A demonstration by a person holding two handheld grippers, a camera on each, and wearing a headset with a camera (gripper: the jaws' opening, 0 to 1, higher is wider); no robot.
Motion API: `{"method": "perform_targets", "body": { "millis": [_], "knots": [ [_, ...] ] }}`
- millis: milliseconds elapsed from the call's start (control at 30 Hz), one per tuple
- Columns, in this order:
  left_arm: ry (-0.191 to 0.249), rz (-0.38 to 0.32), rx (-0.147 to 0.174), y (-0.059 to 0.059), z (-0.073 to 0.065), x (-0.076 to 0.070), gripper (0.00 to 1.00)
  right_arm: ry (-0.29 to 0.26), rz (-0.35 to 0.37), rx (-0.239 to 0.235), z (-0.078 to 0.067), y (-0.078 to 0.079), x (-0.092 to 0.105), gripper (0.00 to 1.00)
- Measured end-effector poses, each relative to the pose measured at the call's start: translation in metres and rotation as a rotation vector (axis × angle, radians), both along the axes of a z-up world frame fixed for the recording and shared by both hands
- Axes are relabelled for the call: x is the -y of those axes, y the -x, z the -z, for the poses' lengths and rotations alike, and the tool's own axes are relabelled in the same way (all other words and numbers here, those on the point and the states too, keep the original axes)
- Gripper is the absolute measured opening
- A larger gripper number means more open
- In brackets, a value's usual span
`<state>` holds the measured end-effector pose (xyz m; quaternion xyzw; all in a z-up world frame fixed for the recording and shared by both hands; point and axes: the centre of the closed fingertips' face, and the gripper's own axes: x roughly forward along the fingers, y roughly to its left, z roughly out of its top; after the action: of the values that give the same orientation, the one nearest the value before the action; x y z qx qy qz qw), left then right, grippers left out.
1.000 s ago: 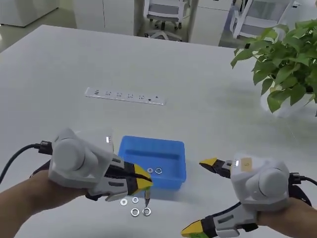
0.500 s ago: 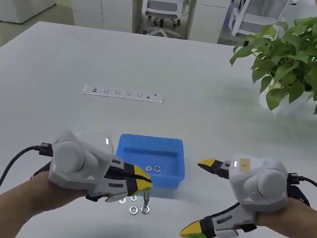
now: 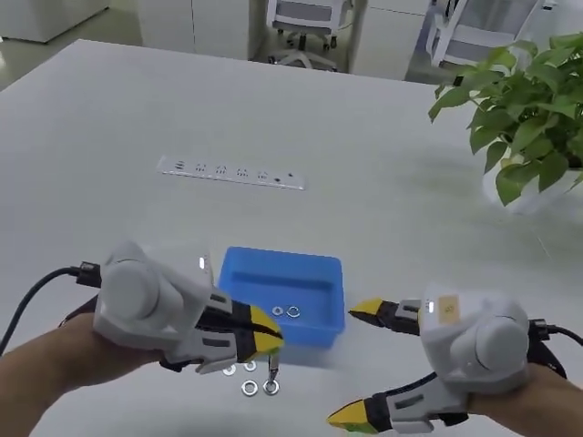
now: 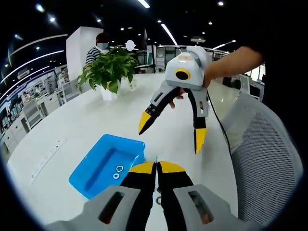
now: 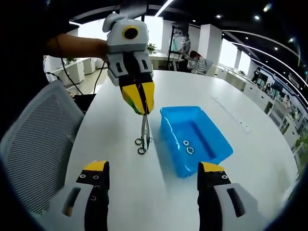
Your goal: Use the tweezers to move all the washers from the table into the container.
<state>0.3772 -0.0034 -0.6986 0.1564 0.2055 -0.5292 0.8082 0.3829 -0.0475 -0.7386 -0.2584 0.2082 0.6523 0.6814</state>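
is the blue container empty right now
No, two washers lie on the floor of the blue container.

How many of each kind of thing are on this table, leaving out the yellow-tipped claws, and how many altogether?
washers on the table: 4
washers in the blue container: 2
tweezers: 1
blue container: 1
power strip: 1
potted plant: 1
Total: 10

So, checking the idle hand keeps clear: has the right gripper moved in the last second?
Yes, slightly: the right gripper has edged left toward the blue container, its upper jaw tip now nearly at the container's right wall.
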Motion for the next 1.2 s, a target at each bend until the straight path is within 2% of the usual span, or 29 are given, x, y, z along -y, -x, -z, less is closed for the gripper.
{"method": "perform_targets", "body": {
  "millis": [233, 567, 900, 1200],
  "knots": [
    [-0.002, 0.012, -0.01, 0.002, 0.001, -0.004, 0.06, -0.007, -0.068, 0.012, 0.001, 0.006, -0.015, 0.61],
    [-0.002, 0.041, -0.015, 0.004, 0.001, 0.0, 0.06, 0.024, -0.164, 0.039, 0.008, 0.009, -0.034, 0.42],
    [-0.006, 0.059, -0.016, 0.003, 0.0, 0.006, 0.06, 0.05, -0.246, 0.041, 0.014, 0.012, -0.05, 0.31],
    [-0.005, 0.062, -0.018, 0.003, 0.001, 0.005, 0.06, 0.079, -0.312, 0.057, 0.024, 0.015, -0.062, 0.2]
  ]
}}
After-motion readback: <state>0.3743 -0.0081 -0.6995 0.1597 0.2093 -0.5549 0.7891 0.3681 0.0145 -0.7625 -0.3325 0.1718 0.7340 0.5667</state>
